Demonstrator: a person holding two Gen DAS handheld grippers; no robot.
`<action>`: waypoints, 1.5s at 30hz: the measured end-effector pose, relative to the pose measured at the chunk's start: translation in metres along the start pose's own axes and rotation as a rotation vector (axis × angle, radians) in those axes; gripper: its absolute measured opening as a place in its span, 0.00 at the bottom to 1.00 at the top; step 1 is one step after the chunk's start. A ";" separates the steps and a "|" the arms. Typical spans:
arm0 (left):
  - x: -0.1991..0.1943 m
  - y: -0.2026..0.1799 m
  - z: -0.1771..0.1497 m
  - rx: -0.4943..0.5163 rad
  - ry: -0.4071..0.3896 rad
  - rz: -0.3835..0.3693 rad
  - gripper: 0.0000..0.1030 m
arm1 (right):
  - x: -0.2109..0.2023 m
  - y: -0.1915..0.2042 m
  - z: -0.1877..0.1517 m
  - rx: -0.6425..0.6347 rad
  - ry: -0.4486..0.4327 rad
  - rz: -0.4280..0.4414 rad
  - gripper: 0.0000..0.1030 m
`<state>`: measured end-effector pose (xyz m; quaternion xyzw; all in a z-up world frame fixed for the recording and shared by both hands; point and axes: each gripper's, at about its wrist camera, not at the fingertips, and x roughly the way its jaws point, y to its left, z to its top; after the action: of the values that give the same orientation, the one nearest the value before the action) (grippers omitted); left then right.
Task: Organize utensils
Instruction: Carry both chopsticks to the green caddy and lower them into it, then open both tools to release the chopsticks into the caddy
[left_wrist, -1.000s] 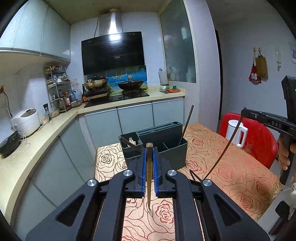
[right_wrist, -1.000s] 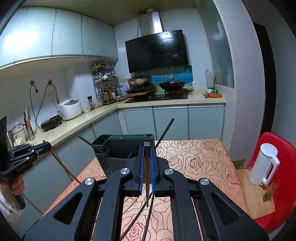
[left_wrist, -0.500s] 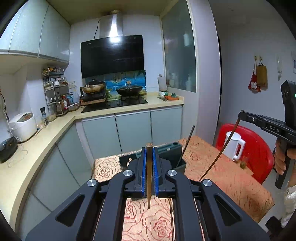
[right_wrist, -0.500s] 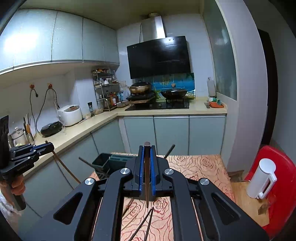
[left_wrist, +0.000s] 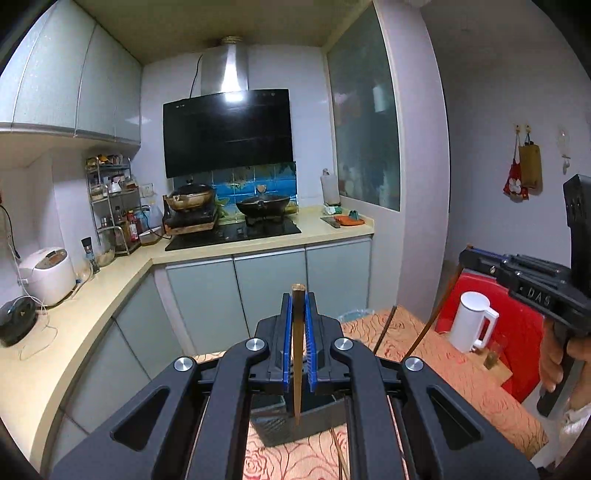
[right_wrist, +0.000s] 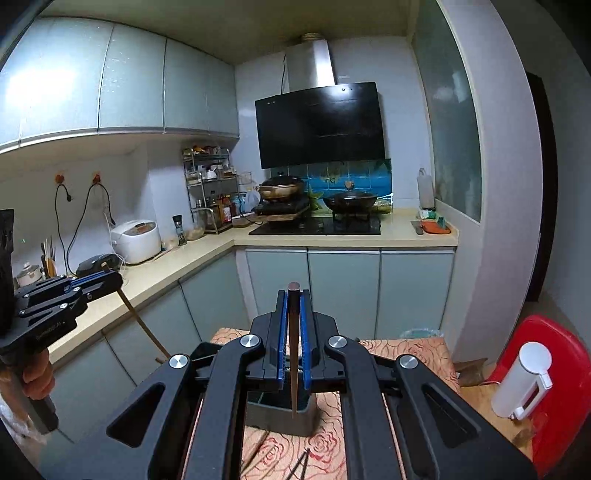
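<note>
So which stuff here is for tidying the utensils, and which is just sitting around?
For the job:
left gripper holding a brown chopstick
right gripper holding a dark chopstick
grey utensil holder
loose chopsticks on the table

Just sitting around:
white kettle
rice cooker

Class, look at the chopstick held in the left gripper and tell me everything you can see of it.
The chopstick is a slim brown stick, wood or bamboo by its look, with a squared butt at the top and a taper to a fine tip below. It hangs nearly upright, clamped between the blue pads of the left gripper, whose jaws are shut on it. Its tip points down over the dark grey utensil holder on the rose-patterned tablecloth. The right wrist view shows it slanting down from that gripper, touching nothing else.
</note>
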<state>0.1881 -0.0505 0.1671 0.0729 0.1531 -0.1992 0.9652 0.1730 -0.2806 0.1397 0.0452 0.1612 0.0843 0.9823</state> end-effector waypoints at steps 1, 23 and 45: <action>0.004 0.000 0.002 -0.001 0.000 0.003 0.06 | 0.004 0.000 0.002 0.003 0.005 0.001 0.07; 0.105 0.025 -0.023 -0.098 0.122 0.037 0.06 | 0.112 0.000 -0.021 0.033 0.204 -0.017 0.07; 0.064 0.046 -0.031 -0.167 0.033 0.063 0.72 | 0.099 -0.009 -0.020 0.046 0.150 -0.053 0.43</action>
<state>0.2541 -0.0258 0.1213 0.0004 0.1826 -0.1541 0.9710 0.2606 -0.2699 0.0890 0.0570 0.2372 0.0576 0.9681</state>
